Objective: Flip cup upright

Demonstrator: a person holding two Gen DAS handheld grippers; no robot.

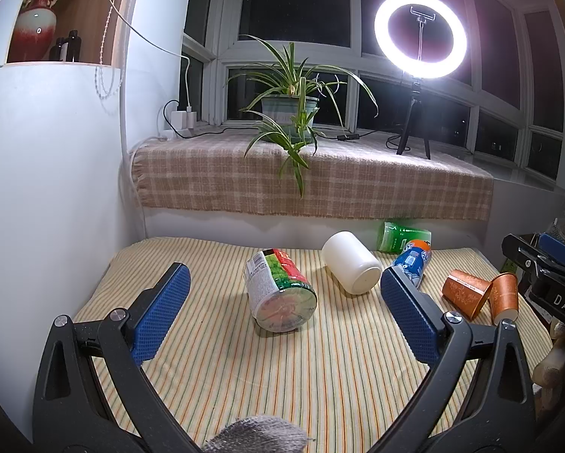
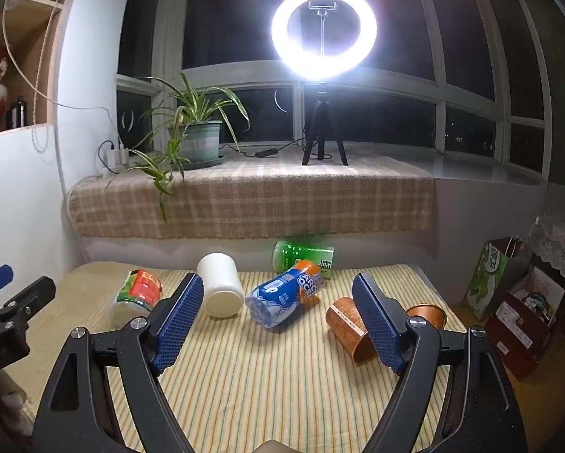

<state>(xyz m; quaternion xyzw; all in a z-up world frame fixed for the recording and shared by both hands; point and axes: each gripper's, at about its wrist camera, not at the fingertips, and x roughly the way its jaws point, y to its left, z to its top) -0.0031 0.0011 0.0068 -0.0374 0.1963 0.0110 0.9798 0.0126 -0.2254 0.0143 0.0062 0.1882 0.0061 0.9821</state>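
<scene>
From the left wrist camera, the left gripper (image 1: 284,298) is spread wide with nothing between its blue pads, hanging over a striped cloth (image 1: 301,370). Right between the fingers lies a noodle cup (image 1: 280,296) on its side, bottom facing the camera. Just behind it a white cup (image 1: 352,262) is tipped over too, and past that a blue bottle (image 1: 412,260) and a green packet (image 1: 405,236) against the back wall. Two orange paper cups (image 1: 480,294) lie touching each other off to the right, near the other gripper's black frame. From the right wrist camera, the right gripper (image 2: 277,319) is also wide open and holding nothing. The white cup (image 2: 222,290) lies on its side just beside the left finger, the blue bottle (image 2: 286,296) sits between the fingers, and the orange paper cups (image 2: 348,326) are partly hidden behind the right finger. A ring light (image 2: 324,32) and a potted plant (image 2: 192,132) sit on the windowsill.
</scene>
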